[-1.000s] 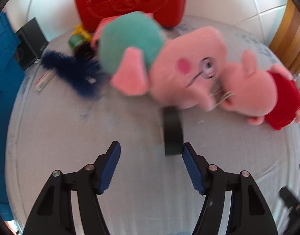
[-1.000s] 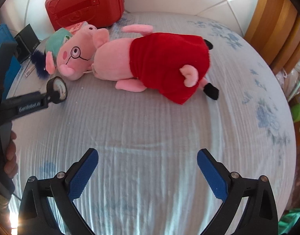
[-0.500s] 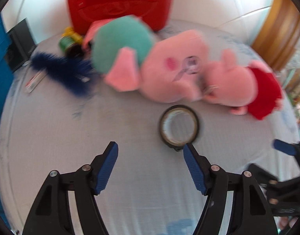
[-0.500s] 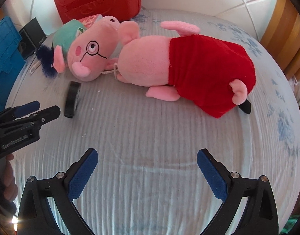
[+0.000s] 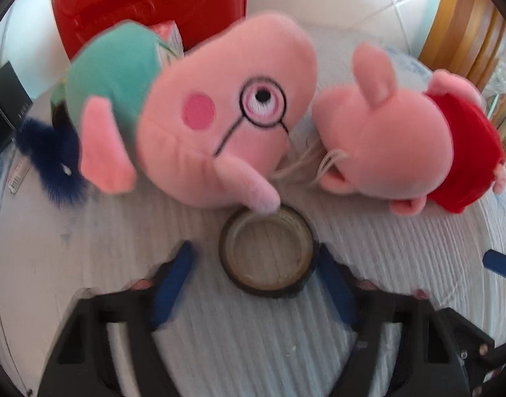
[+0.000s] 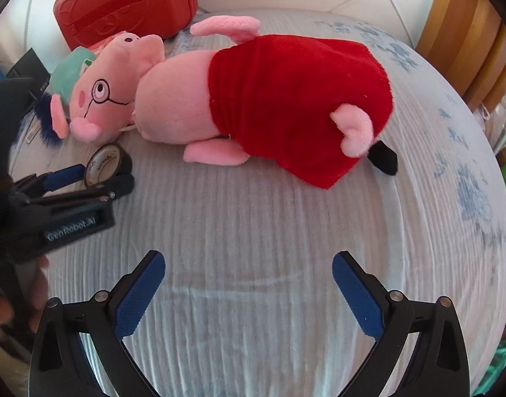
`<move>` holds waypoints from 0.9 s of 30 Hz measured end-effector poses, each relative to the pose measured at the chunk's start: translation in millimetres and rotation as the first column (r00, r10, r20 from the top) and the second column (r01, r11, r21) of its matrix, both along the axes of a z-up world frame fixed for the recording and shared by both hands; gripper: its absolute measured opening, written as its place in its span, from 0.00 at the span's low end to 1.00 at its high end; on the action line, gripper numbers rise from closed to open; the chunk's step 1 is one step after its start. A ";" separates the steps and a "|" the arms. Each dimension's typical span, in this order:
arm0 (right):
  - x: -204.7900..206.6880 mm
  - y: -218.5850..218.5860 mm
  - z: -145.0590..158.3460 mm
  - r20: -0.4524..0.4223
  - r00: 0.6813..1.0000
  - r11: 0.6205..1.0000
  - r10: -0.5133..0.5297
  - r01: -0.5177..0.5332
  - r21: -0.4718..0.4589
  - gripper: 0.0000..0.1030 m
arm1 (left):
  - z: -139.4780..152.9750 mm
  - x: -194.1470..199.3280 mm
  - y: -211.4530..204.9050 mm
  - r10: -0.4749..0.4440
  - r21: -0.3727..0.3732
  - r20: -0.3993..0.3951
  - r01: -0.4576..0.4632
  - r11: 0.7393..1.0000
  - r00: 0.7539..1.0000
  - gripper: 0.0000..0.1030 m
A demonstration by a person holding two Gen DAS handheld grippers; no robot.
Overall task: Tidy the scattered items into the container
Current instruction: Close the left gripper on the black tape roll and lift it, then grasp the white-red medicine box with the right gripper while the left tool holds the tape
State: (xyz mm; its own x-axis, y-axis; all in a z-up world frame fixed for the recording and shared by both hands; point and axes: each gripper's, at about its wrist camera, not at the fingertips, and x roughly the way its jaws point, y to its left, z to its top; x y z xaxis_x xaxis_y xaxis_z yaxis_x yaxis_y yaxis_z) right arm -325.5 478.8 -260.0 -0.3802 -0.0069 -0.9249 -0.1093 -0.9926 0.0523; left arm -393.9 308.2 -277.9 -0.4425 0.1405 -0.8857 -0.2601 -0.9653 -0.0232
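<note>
tape roll (image 5: 268, 258) lies flat at lower centre, between my left gripper's (image 5: 253, 284) wide-spread fingers; right gripper (image 6: 249, 294) hangs wide, farther off.

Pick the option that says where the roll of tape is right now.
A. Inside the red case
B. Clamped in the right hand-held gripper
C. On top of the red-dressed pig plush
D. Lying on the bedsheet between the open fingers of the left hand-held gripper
D: the roll of tape lies on the bedsheet between the spread fingers of the left hand-held gripper, just in front of the glasses-wearing pig plush.
</note>
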 end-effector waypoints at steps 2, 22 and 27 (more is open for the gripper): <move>-5.6 -8.8 2.4 -0.010 1.000 1.000 0.020 -0.020 -0.001 1.00 | 0.4 5.5 -16.6 0.036 0.005 -0.012 -0.036 0.999 0.999 0.54; -155.7 -344.0 16.8 -0.159 0.922 0.910 0.352 -0.377 -0.171 0.58 | -6.2 -25.2 -336.9 0.441 -0.057 -0.139 -0.452 0.890 0.887 0.54; -207.4 -400.5 3.0 -0.151 0.920 0.914 0.361 -0.381 -0.138 0.58 | -14.7 -47.1 -350.9 0.446 -0.038 -0.149 -0.455 0.889 0.883 0.54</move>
